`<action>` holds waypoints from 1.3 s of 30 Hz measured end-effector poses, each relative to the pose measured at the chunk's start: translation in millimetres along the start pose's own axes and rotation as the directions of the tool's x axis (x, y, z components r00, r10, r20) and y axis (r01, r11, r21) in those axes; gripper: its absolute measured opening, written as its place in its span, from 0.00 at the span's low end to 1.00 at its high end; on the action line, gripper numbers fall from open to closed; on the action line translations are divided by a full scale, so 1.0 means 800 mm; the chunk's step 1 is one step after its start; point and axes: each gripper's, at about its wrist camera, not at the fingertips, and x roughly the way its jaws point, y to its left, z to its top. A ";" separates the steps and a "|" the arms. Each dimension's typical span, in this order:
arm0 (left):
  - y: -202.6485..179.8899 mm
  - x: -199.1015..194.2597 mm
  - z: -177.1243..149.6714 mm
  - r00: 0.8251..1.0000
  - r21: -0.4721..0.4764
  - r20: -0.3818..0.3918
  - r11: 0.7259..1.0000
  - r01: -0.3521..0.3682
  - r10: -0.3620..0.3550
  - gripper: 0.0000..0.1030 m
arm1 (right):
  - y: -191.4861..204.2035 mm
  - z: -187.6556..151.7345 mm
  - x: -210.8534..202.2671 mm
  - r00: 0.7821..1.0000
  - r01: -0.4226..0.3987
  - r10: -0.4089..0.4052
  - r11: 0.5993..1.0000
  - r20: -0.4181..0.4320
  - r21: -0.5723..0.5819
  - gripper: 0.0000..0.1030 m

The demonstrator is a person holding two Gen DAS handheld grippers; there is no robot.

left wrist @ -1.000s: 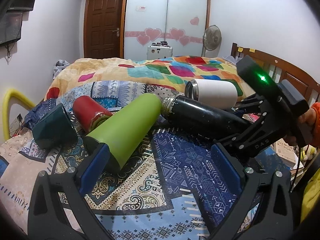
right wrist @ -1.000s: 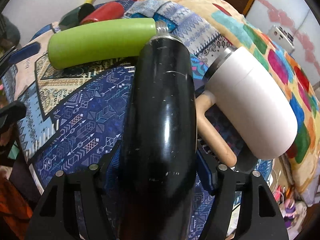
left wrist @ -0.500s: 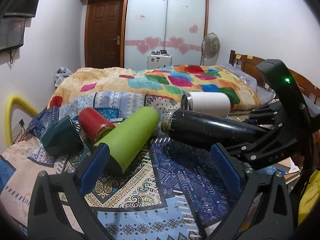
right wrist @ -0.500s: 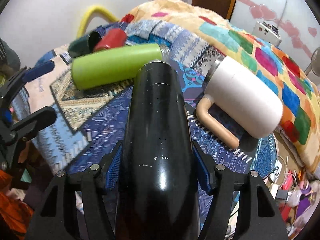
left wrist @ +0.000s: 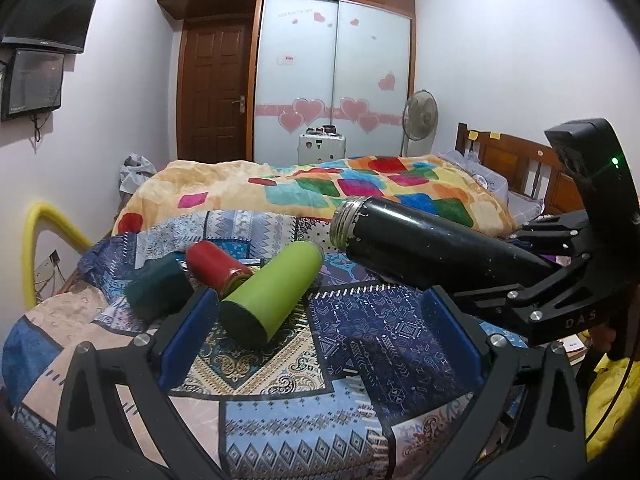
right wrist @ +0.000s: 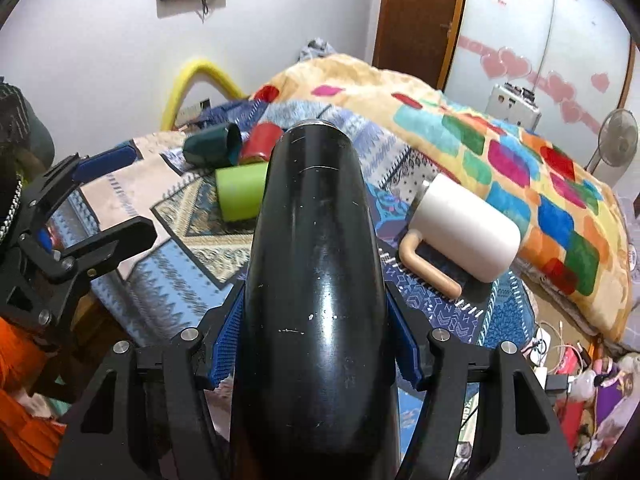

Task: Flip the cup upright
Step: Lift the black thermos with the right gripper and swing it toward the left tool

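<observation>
1. Bed (left wrist: 280, 364), filling the lower half of both views under a blue patterned cover: it carries every item below. None of them stands upright yet.

2. Black flask (right wrist: 316, 280), centre of the right wrist view, right of centre in the left wrist view (left wrist: 432, 252): this is the cup we are turning. It is clear of the bed, tilted, with its threaded open mouth at the higher, far end. We judge the flip roughly midway; it must still come vertical, be set on its base and be let go.

3. Right gripper (right wrist: 316, 344), bottom centre of its own view: we have its blue pads pinching the black flask on both sides near the base.

4. Left gripper (left wrist: 320, 344), bottom of its own view: spread wide, holding nothing, hovering over the cover.

5. White mug (right wrist: 464, 224), right of centre in the right wrist view: on its side, tan handle toward the camera. Untouched.

6. Green bottle (left wrist: 276, 288), left of centre in the left wrist view: on its side, base toward us. Untouched.

7. Red cup (left wrist: 216, 264), just behind the green bottle: on its side, touching it as far as we can tell.

8. Dark green cup (left wrist: 160, 288), furthest left of the group: on its side, just beside the red cup.
</observation>
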 end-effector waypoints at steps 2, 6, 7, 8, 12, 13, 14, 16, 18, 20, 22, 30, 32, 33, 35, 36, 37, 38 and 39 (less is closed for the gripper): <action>0.003 -0.008 -0.001 1.000 -0.004 0.001 1.000 -0.003 0.003 1.00 | 0.008 -0.003 -0.002 1.000 -0.003 0.003 1.000 0.013 0.005 0.60; 0.007 -0.021 -0.006 1.000 -0.005 0.005 1.000 -0.010 0.010 1.00 | 0.025 -0.013 -0.001 0.999 -0.011 0.011 1.000 0.032 0.010 0.60; 0.009 -0.024 -0.008 1.000 -0.006 0.003 1.000 -0.011 0.011 1.00 | 0.028 -0.015 -0.001 0.999 -0.013 0.013 1.000 0.035 0.012 0.60; 0.011 -0.025 -0.009 1.000 -0.007 0.001 1.000 -0.012 0.012 1.00 | 0.032 -0.018 0.003 0.999 -0.013 0.013 1.000 0.036 0.016 0.60; 0.016 -0.029 -0.014 1.000 -0.008 -0.010 1.000 -0.014 0.014 1.00 | 0.037 -0.025 0.018 0.999 -0.031 0.030 0.998 0.025 0.054 0.60; 0.018 -0.030 -0.017 1.000 -0.007 -0.014 1.000 -0.016 0.016 1.00 | 0.038 -0.028 0.023 0.999 -0.031 0.030 0.998 0.020 0.063 0.60; 0.018 -0.030 -0.019 1.000 -0.006 -0.018 1.000 -0.018 0.018 1.00 | 0.038 -0.030 0.029 0.999 -0.030 0.029 0.997 0.014 0.070 0.60; 0.021 -0.029 -0.025 0.999 -0.003 -0.028 1.000 -0.021 0.021 1.00 | 0.040 -0.035 0.041 0.999 -0.032 0.032 0.996 -0.005 0.089 0.60; 0.025 -0.025 -0.029 0.999 -0.006 -0.038 1.000 -0.024 0.024 1.00 | 0.040 -0.040 0.051 0.999 -0.035 0.037 0.994 -0.024 0.101 0.60; 0.027 -0.021 -0.034 0.998 -0.012 -0.051 1.000 -0.023 0.022 1.00 | 0.040 -0.044 0.061 0.998 -0.029 0.034 0.994 -0.044 0.108 0.60; 0.029 -0.017 -0.037 0.998 -0.017 -0.062 1.000 -0.021 0.020 1.00 | 0.041 -0.047 0.069 0.998 -0.018 0.024 0.994 -0.059 0.107 0.60; 0.030 0.002 -0.045 0.996 -0.029 -0.090 0.999 -0.016 0.014 1.00 | 0.043 -0.051 0.087 0.994 -0.006 0.016 0.995 -0.104 0.098 0.60; 0.030 0.006 -0.047 0.995 -0.030 -0.098 0.999 -0.018 0.015 1.00 | 0.044 -0.051 0.090 0.993 -0.023 0.035 0.994 -0.113 0.103 0.60; 0.031 0.009 -0.047 0.995 -0.032 -0.102 0.999 -0.019 0.016 1.00 | 0.045 -0.052 0.091 0.993 -0.025 0.036 0.995 -0.114 0.100 0.60; 0.031 0.013 -0.048 0.994 -0.033 -0.109 0.999 -0.022 0.019 1.00 | 0.045 -0.051 0.093 0.992 -0.028 0.040 0.995 -0.118 0.100 0.60; 0.031 0.015 -0.048 0.993 -0.032 -0.112 0.999 -0.025 0.021 1.00 | 0.045 -0.052 0.093 0.992 -0.033 0.045 0.994 -0.117 0.103 0.60; 0.032 0.016 -0.048 0.993 -0.032 -0.114 0.999 -0.026 0.022 1.00 | 0.044 -0.052 0.095 0.991 -0.040 0.053 0.993 -0.123 0.107 0.60; 0.032 0.017 -0.048 0.993 -0.032 -0.117 0.999 -0.029 0.025 1.00 | 0.042 -0.052 0.094 0.992 -0.045 0.058 0.993 -0.116 0.112 0.60; 0.031 0.018 -0.048 0.992 -0.031 -0.120 0.999 -0.031 0.027 1.00 | 0.042 -0.051 0.092 0.992 -0.050 0.063 0.992 -0.109 0.116 0.60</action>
